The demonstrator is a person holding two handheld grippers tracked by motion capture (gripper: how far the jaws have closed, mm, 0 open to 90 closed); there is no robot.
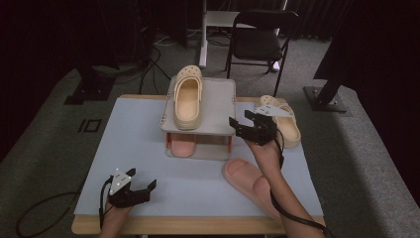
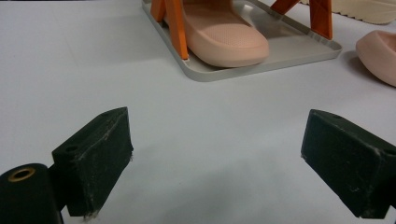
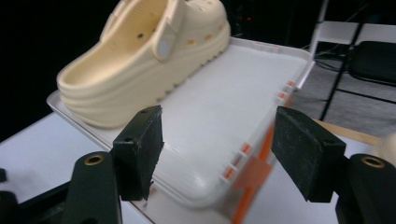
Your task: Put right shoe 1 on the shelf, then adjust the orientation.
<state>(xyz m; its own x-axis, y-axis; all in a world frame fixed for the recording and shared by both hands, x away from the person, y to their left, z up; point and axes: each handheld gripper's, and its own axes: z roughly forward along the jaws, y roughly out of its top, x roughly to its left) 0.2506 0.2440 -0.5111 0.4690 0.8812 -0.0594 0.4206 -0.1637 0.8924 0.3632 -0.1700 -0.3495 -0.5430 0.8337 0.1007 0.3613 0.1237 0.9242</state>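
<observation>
A grey two-shelf shoe rack (image 1: 218,104) on orange legs stands mid-table. One cream clog (image 1: 187,96) lies on the left half of its top shelf (image 3: 233,93), and in the right gripper view that clog (image 3: 144,60) sits beyond the left jaw. A pink slipper (image 1: 182,144) rests on the lower tray (image 2: 280,51). My right gripper (image 1: 239,120) hovers open at the rack's right front corner with nothing between its jaws (image 3: 217,140). My left gripper (image 1: 142,178) is open and empty low over the table's front left (image 2: 215,154), facing the lower pink slipper (image 2: 219,37).
A second cream clog (image 1: 289,131) lies on the table right of the rack, behind my right gripper. Another pink slipper (image 1: 245,176) lies front right beside the right forearm. A black chair (image 1: 260,39) stands beyond the pale blue table (image 1: 138,139).
</observation>
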